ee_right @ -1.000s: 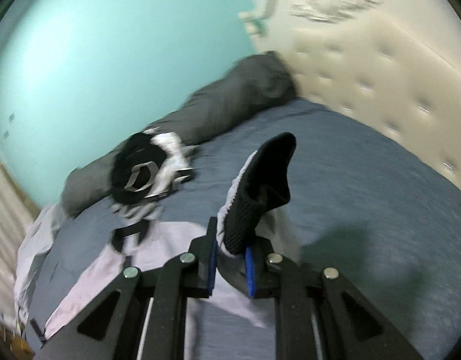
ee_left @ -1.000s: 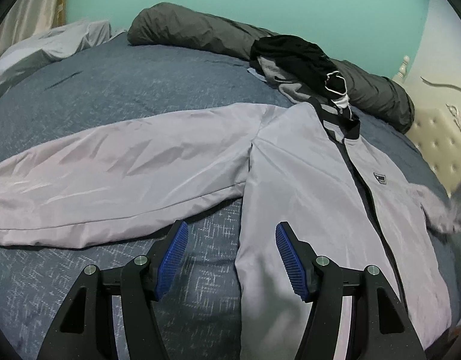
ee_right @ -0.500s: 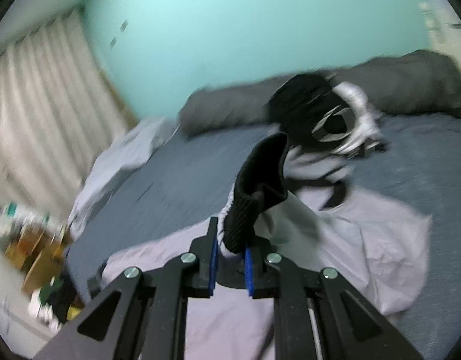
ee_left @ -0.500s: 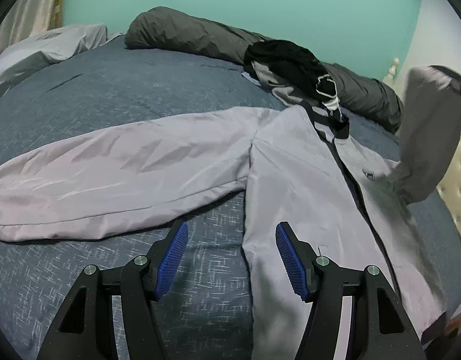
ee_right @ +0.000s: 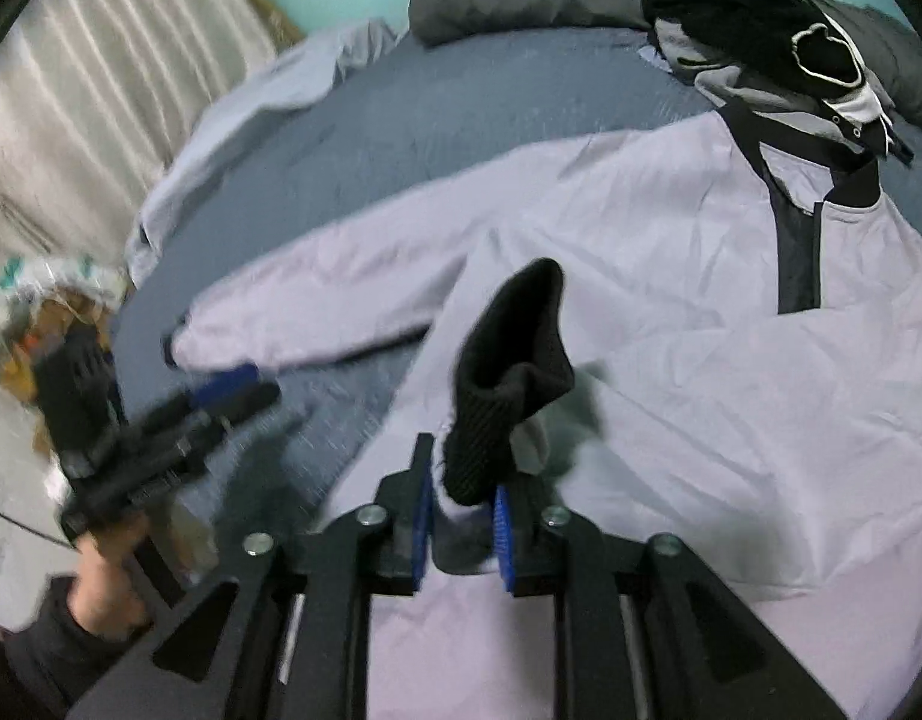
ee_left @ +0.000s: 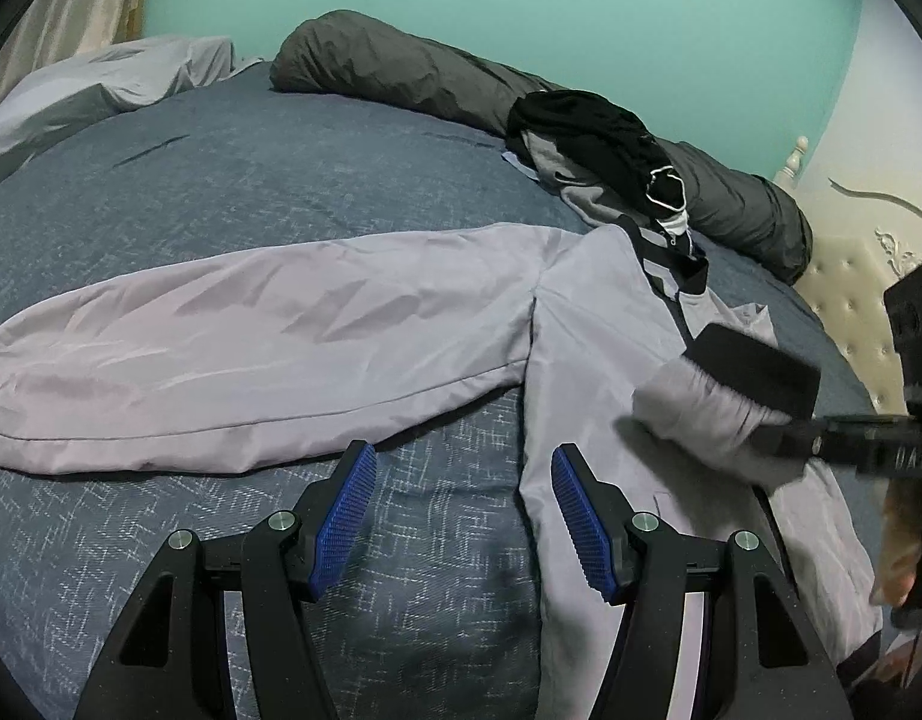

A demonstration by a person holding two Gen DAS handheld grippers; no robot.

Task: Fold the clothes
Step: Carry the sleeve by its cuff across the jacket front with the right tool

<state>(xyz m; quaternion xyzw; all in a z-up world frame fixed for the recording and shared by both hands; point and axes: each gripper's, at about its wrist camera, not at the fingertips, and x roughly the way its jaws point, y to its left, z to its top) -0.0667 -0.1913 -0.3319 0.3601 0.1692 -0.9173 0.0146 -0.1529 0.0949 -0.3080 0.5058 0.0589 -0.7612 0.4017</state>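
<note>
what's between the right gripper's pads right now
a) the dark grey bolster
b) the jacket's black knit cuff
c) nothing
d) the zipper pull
b: the black cuff at the sleeve end sits between the right gripper pads, over the grey jacket.

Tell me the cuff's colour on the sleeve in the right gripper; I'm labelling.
Black ribbed cuff, clearest in the right wrist view.

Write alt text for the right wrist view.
The right tool has the jacket's black cuff between its blue pads, its jaws just opening, over the pale grey jacket spread on a blue bed. The left tool hovers blurred at left.
</note>
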